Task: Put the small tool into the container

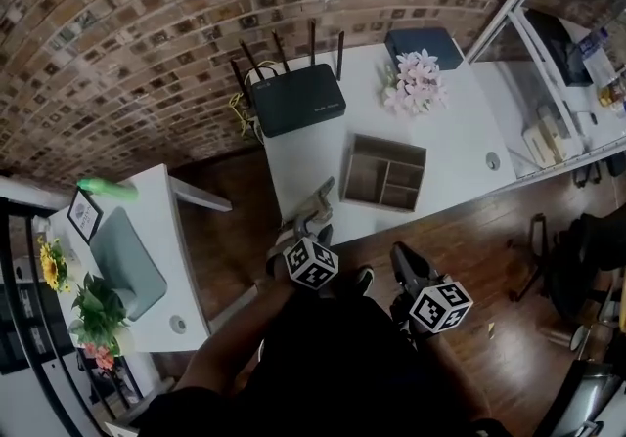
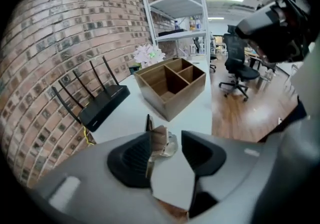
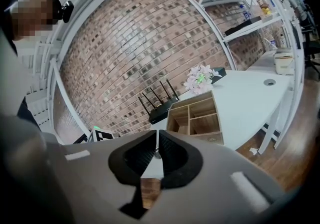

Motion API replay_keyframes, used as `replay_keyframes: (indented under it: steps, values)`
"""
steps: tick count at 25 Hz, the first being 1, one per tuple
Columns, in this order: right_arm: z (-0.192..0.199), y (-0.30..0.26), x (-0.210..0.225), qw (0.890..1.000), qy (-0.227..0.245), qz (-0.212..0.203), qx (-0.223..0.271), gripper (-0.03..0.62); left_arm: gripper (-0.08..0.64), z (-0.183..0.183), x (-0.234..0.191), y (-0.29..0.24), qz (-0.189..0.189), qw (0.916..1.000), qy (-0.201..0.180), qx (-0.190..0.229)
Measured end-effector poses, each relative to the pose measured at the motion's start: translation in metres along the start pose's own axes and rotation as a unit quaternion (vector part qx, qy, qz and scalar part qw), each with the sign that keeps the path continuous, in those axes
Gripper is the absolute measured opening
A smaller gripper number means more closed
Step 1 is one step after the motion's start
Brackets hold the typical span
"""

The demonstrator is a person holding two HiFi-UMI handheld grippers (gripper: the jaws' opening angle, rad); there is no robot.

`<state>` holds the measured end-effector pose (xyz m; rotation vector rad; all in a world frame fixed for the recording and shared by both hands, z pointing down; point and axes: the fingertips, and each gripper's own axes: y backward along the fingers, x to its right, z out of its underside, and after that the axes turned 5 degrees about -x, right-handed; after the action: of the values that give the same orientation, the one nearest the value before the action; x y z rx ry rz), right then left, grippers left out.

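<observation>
The small tool, a tan and metal piece, stands between the jaws of my left gripper. It leans on the left pad, and a gap shows to the right pad, so the jaws are open. In the head view the tool is at the white table's near edge, just ahead of the left gripper. The container, a wooden box with several compartments, stands a short way further right on the table. My right gripper is shut and empty, off the table's edge over the floor.
A black router with antennas sits behind the tool. Pink flowers and a dark blue box are at the back. A second white table with plants stands at the left, white shelving at the right, and wooden floor lies below.
</observation>
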<state>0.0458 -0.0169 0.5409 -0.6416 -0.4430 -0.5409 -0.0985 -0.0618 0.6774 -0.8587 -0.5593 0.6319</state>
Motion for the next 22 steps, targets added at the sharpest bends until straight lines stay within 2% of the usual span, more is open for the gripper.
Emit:
replay_keyframes:
  steps: [4,10,22]
  values:
    - [-0.004,0.011,0.019,1.0,-0.009,-0.002,0.004,0.021,0.182,0.0,-0.002,-0.012,-0.023,0.9992,-0.019,-0.026]
    - [-0.008,0.023,0.042,1.0,-0.018,-0.001,0.009,0.021,0.147,0.007,-0.006,-0.025,-0.045,0.997,-0.026,-0.058]
    - [-0.009,0.024,0.051,1.0,-0.021,0.003,0.011,0.021,0.116,0.016,-0.012,-0.036,-0.067,0.9925,-0.052,-0.087]
